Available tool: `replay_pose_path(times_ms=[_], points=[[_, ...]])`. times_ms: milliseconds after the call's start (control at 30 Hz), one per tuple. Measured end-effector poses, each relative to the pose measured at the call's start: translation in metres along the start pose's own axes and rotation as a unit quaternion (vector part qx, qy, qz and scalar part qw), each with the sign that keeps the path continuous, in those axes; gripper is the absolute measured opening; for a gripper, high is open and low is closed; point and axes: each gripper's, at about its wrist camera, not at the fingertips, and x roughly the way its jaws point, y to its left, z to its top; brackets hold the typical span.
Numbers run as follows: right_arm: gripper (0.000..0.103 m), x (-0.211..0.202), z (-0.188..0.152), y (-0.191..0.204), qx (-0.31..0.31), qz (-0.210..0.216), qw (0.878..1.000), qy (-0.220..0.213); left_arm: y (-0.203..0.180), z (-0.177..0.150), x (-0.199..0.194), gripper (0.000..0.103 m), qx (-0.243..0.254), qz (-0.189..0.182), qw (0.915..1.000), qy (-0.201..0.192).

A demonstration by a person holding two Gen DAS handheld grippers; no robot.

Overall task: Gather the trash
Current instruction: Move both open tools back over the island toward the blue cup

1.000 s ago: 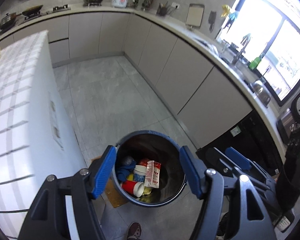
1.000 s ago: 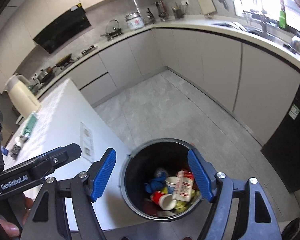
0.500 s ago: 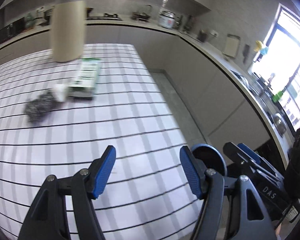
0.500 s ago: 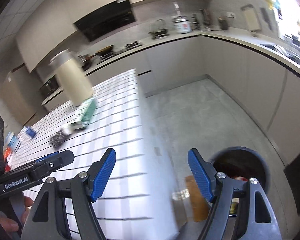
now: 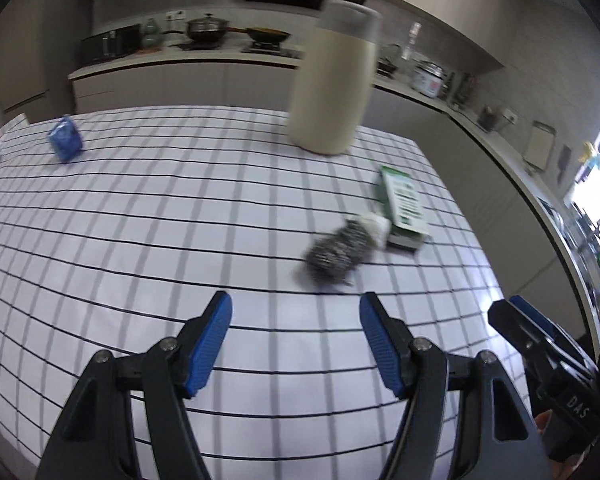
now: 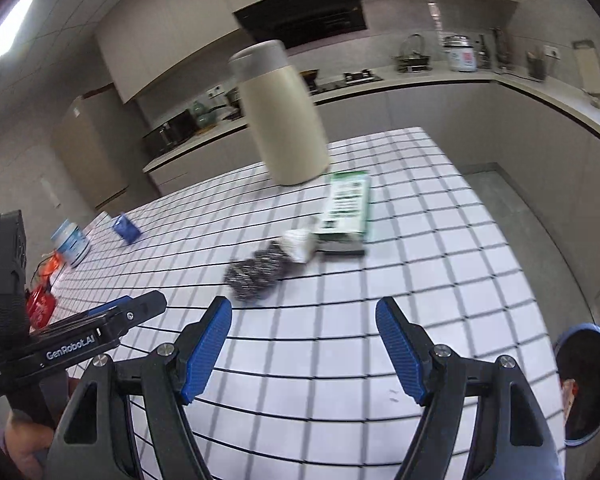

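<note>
On the checked tablecloth (image 5: pixel 140 220) lie a steel-wool scourer (image 5: pixel 336 252) (image 6: pixel 256 270), a crumpled white scrap (image 5: pixel 376 226) (image 6: pixel 298 244) and a flat green box (image 5: pixel 404 208) (image 6: pixel 348 204), close together. A small blue packet (image 5: pixel 65 143) (image 6: pixel 126 229) lies farther off. My left gripper (image 5: pixel 296 328) hovers open and empty over the cloth, short of the scourer. My right gripper (image 6: pixel 304 332) is open and empty too, beside the left one. The dark round trash bin (image 6: pixel 586 384) stands on the floor at the lower right, with trash inside.
A tall cream jug (image 5: pixel 334 80) (image 6: pixel 284 116) stands upright behind the green box. A white tub (image 6: pixel 70 242) and red packets (image 6: pixel 40 304) sit near the table's left end. Kitchen counters with pots run along the far wall and the right side.
Both grippers have swung away from above the trash bin and up over the checked table. The scourer, scrap and green box have come into close view. Both jaws stayed equally wide.
</note>
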Motion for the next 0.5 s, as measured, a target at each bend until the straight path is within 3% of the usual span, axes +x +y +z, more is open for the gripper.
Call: replay_pose_path(times_ms=[267,500], points=[[0.076,0.044,0.012,0.061,-0.041,0.070,0.997,0.006,0.065,0.007,-0.009,0.068,-0.047,0.065,0.9965,-0.024],[0.077,0.066,0.007,0.112,-0.065,0.083,0.994,0.013,0.123,0.018,-0.013,0.068,-0.068,0.070,0.9949,-0.029]])
